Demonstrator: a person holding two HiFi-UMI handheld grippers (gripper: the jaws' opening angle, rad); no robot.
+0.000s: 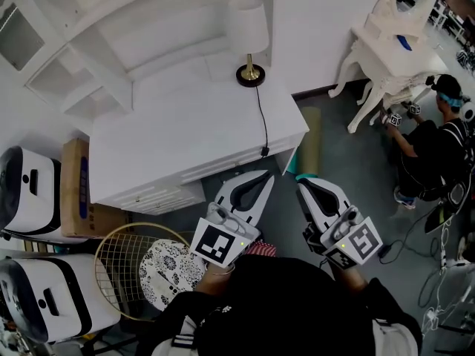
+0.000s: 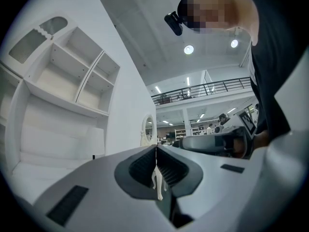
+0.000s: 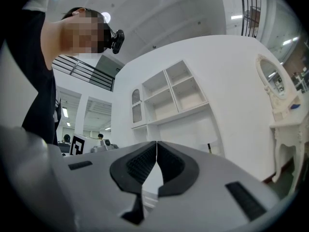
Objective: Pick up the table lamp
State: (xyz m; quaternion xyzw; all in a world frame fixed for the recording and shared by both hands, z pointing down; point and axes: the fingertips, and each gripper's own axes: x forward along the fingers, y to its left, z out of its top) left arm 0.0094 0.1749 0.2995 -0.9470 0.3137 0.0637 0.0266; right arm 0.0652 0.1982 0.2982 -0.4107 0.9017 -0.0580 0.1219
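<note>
Showroom — white desk (image 1: 185,132), mezzanine railing (image 2: 203,88)

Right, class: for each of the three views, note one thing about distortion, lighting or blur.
Head view: evenly lit, sharp, white desk edges bowed by the wide lens. Left gripper view: heavy fisheye, black corners, ceiling lights flaring. Right gripper view: same fisheye curving the shelves.

- One table lamp (image 1: 249,39).
- Two grippers: the left gripper (image 1: 266,178) and the right gripper (image 1: 303,185).
- One white desk (image 1: 185,132).
- One cardboard box (image 1: 75,191).
- One wire basket (image 1: 111,273).
- Two white devices (image 1: 30,191) (image 1: 44,295).
- One dressing table (image 1: 386,58).
</note>
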